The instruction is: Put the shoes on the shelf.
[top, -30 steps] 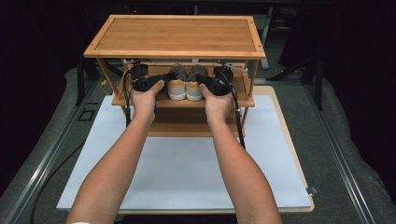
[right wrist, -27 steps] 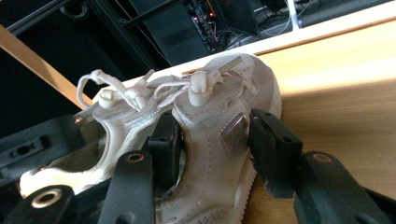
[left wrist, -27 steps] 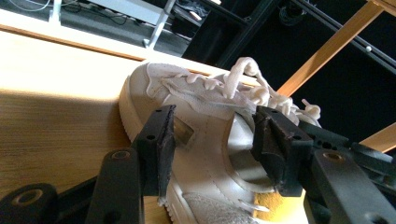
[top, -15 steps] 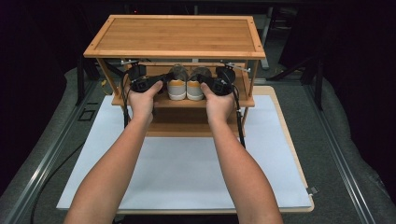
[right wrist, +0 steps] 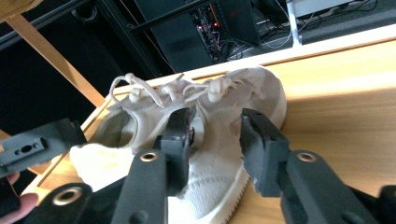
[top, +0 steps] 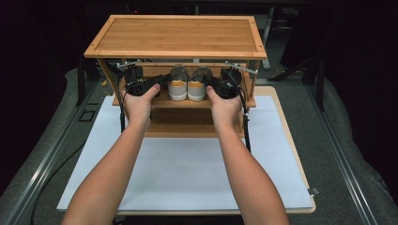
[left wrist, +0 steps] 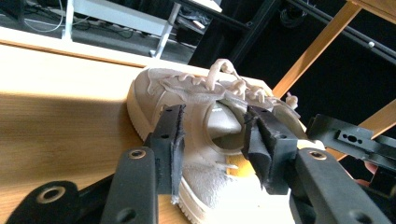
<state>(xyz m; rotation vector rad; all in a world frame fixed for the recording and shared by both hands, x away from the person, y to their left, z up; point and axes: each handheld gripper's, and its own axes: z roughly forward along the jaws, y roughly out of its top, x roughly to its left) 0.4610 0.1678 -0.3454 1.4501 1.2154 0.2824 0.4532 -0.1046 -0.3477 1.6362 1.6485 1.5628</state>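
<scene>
Both grippers closing on shoe collars: left gripper [left wrist: 212,140] left shoe [left wrist: 205,116], right gripper [right wrist: 215,140] right shoe [right wrist: 219,107]; no readable branding.

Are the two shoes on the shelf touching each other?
Touching: the high view shows the left shoe and right shoe pressed side by side with no gap.
</scene>
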